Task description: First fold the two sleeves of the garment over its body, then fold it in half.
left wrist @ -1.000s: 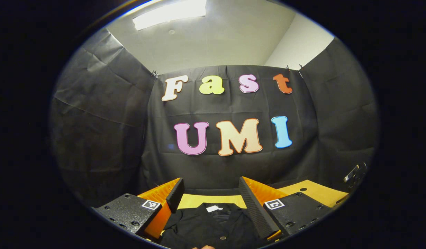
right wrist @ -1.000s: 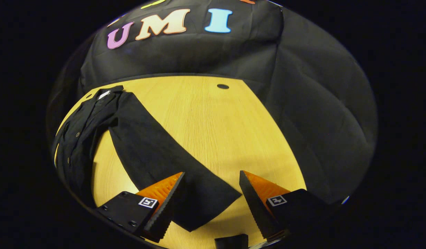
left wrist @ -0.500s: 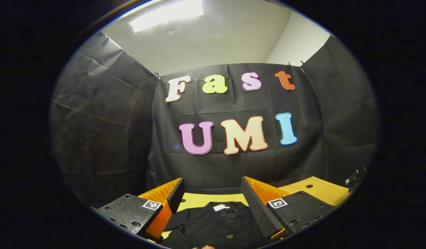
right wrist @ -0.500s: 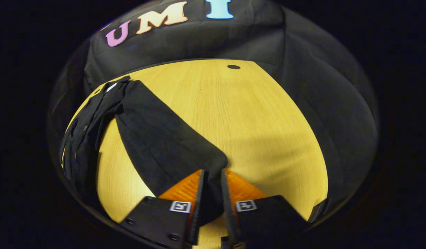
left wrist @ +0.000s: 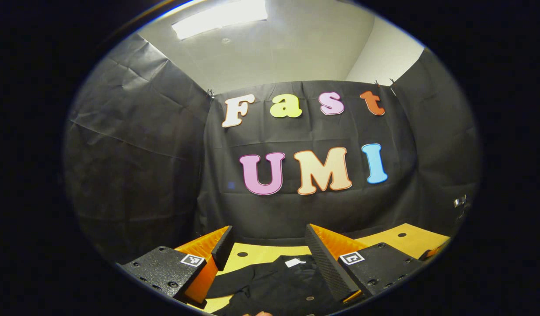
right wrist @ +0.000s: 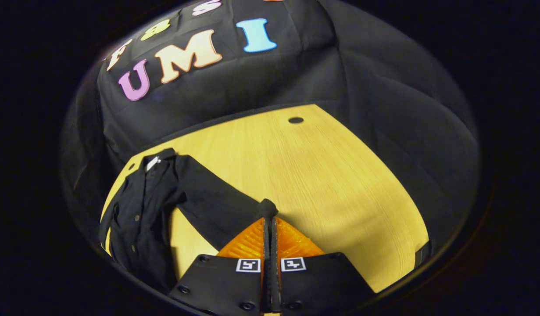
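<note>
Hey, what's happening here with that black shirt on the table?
A person is folding a black shirt that lies on a wooden table, using a handheld gripper in each hand. The right gripper is shut on the end of one sleeve, which is stretched out away from the shirt's body. The left gripper hovers open above the collar end, touching nothing. Neither sleeve is folded over yet.

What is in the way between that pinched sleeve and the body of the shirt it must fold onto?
Nothing visible. The right gripper holds the sleeve; only bare table lies between it and the shirt body.
</note>
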Demonstrator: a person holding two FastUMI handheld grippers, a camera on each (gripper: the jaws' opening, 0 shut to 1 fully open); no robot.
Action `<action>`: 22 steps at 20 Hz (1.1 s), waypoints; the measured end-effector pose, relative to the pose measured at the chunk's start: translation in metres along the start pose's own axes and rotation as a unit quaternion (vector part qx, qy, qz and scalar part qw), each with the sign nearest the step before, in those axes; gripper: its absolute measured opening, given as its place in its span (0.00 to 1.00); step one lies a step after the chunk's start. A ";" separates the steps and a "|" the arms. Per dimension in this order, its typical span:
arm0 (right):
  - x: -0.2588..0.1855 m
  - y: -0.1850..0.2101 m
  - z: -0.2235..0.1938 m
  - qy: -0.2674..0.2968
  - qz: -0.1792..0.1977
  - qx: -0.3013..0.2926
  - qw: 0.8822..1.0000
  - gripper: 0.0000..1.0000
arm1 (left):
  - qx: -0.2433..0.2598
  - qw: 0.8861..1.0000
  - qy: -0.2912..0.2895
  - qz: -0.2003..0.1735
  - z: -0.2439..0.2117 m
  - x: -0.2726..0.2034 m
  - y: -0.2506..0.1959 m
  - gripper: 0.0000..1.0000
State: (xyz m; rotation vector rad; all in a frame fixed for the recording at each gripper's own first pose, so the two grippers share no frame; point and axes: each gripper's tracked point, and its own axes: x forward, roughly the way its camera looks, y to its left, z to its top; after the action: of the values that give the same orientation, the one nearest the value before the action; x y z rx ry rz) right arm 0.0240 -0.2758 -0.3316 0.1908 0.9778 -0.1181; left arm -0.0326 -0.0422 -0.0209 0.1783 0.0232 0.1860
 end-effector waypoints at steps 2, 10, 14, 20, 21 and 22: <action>-0.005 0.033 0.022 -0.021 0.017 -0.017 1.000 0.02 | 0.001 1.000 0.003 0.009 -0.003 0.000 0.020 0.95; -0.009 0.178 0.067 -0.062 0.098 -0.070 0.991 0.02 | 0.009 0.998 0.023 0.056 -0.022 -0.004 0.105 0.95; -0.007 0.239 0.074 -0.070 0.128 -0.092 0.985 0.02 | 0.012 0.996 0.034 0.079 -0.034 -0.006 0.146 0.96; -0.004 0.315 0.074 -0.073 0.159 -0.134 0.975 0.02 | 0.023 0.993 0.049 0.109 -0.048 -0.010 0.199 0.99; -0.003 0.326 0.073 -0.074 0.164 -0.138 0.974 0.02 | 0.024 0.992 0.052 0.113 -0.050 -0.009 0.207 0.99; -0.001 0.338 0.073 -0.073 0.169 -0.143 0.972 0.02 | 0.023 0.991 0.055 0.116 -0.054 -0.010 0.216 0.99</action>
State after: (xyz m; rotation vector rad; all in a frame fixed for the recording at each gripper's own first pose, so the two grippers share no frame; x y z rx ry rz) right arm 0.1452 0.0390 -0.2546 0.0805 0.7922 0.3167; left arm -0.0837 0.1746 -0.0358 0.2175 0.1175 0.4284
